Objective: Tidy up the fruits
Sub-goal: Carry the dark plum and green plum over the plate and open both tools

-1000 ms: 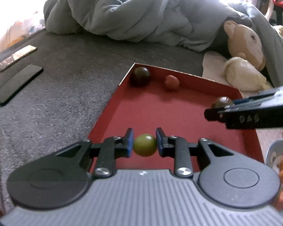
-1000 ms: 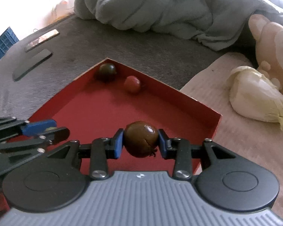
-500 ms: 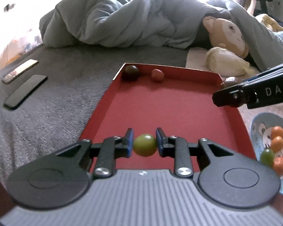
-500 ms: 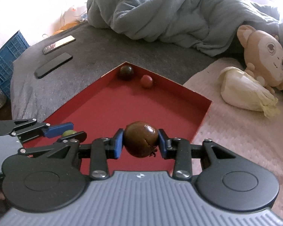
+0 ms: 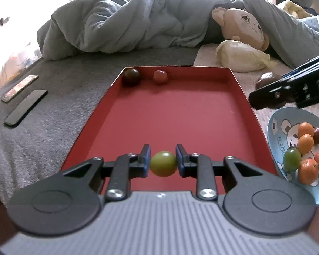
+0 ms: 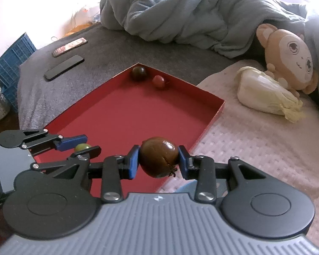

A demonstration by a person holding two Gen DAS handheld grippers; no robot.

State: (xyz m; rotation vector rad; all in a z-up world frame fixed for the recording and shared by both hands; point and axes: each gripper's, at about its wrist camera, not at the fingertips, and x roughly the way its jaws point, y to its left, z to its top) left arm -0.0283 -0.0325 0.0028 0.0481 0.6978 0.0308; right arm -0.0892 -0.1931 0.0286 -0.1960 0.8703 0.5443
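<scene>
My left gripper (image 5: 162,163) is shut on a small green fruit (image 5: 163,163) above the near end of the red tray (image 5: 174,114). My right gripper (image 6: 158,160) is shut on a larger brown fruit (image 6: 158,159) over the tray's right edge (image 6: 210,119). In the right wrist view the left gripper (image 6: 79,147) shows at the left with the green fruit (image 6: 81,147). A dark fruit (image 5: 131,77) and a red fruit (image 5: 160,77) lie in the tray's far corner. A blue plate (image 5: 276,131) with several orange, green and red fruits sits right of the tray.
Two phones (image 5: 25,107) lie on the grey blanket to the left. A rumpled grey duvet (image 5: 138,25), a plush monkey (image 5: 242,25) and a cabbage (image 5: 240,57) lie behind the tray. A blue crate (image 6: 10,57) stands at the far left.
Both grippers have drawn back from the tray's far end and the right one has risen, each still holding its fruit. The blue plate has come into the left wrist view.
</scene>
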